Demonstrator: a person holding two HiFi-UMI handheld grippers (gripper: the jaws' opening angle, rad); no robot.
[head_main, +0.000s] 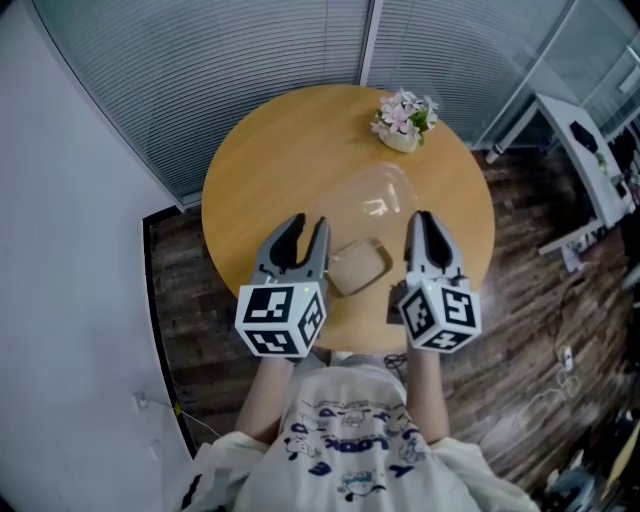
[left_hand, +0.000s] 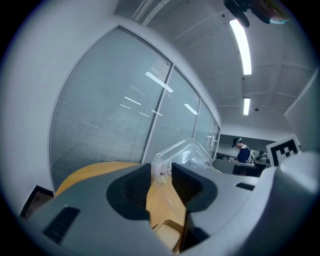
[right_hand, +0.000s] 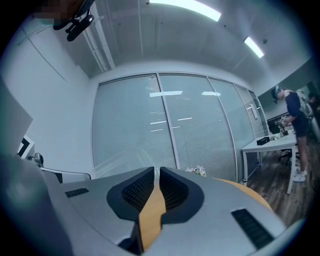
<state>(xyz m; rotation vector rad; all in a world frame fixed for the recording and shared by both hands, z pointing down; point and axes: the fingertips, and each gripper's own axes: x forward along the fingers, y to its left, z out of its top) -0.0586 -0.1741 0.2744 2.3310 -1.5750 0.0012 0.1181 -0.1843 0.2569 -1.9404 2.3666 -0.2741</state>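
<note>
The left gripper (head_main: 307, 224) has its jaws slightly apart with nothing between them. The right gripper (head_main: 423, 220) has its jaws pressed together, also empty. A clear plastic box (head_main: 378, 196) sits mid-table, just beyond both grippers, with a tan tray (head_main: 358, 266) nearer, between them; neither is touched. This looks like an approach. A grasp would call for the left jaws to move right and farther. Flowers (head_main: 404, 118) stand far right on the round table (head_main: 270, 160). Only the head view shows the whole tray, while the left gripper view shows the box rising past its jaws.
</note>
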